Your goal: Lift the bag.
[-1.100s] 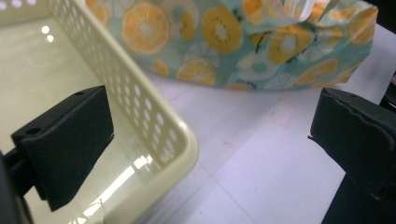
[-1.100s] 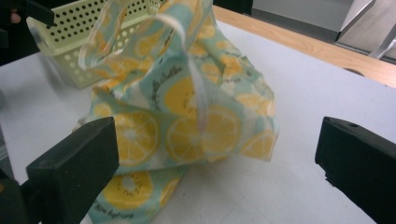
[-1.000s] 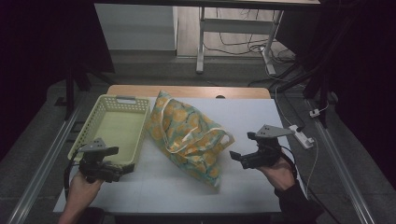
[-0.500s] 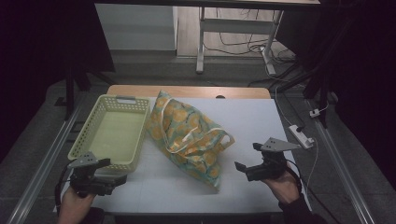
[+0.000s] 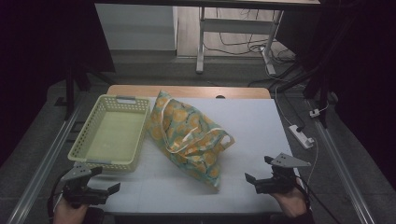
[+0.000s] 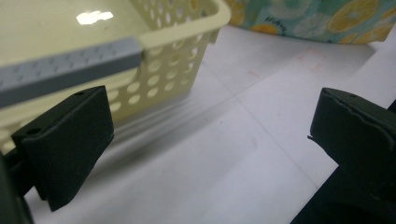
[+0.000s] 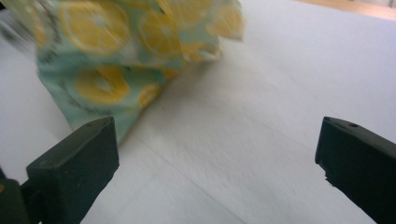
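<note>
A teal cloth bag (image 5: 189, 135) printed with orange slices lies flat across the middle of the white table, its cream handles on top. Left of it stands a pale yellow perforated basket (image 5: 83, 138) with grey handles. My left gripper (image 5: 106, 190) hovers open at the table's front left corner, just in front of the basket (image 6: 187, 60), nothing between its jaws. My right gripper (image 5: 252, 181) is open at the front right, a short way off the bag's near corner (image 7: 93, 88). Both are held by hands at the bottom edge.
The white table top (image 5: 252, 130) has bare room on its right half and along the front. A power strip (image 5: 301, 135) with a cable lies off the table's right edge. Metal rails run along both sides.
Both grippers have drawn back toward the table's front edge, away from the basket and the bag. The bag and the basket have stayed in place.
</note>
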{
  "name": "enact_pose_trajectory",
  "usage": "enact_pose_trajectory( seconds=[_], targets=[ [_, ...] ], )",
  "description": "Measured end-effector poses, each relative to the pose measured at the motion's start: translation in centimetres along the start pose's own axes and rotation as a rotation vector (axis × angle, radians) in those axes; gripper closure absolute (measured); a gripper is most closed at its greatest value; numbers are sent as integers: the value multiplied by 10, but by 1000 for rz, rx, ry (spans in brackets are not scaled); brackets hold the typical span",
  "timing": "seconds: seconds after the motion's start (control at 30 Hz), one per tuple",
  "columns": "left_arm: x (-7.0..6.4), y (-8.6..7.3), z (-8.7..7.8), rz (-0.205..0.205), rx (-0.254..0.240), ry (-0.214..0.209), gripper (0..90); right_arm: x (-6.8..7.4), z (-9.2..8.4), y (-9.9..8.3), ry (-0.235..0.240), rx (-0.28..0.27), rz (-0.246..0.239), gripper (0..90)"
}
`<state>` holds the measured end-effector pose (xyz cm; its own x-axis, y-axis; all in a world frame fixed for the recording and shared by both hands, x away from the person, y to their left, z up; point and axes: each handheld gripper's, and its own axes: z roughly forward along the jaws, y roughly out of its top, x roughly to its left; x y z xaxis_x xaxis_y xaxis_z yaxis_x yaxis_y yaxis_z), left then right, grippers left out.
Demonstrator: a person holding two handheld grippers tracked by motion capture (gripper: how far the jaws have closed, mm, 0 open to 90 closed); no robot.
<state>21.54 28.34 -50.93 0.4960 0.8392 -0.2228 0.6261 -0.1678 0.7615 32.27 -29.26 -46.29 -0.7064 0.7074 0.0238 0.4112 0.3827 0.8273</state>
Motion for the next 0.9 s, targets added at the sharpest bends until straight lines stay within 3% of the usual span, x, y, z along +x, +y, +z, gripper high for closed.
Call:
enact_pose_trajectory(
  seconds=[0.17,0.6,0.73,0.9],
  targets=[
    [4,-8,0,-18,24,11,0,-4,-4,-14,-21,9,26,0],
    [11,-18,-5,-50,71,65,0,-6,-7,-42,-41,124,59,0],
    [12,-19,-5,-56,84,58,0,-7,-4,-48,-35,166,73,0],
    [13,-18,-3,-71,93,47,0,-9,-4,-49,-31,167,85,0]
  ],
)
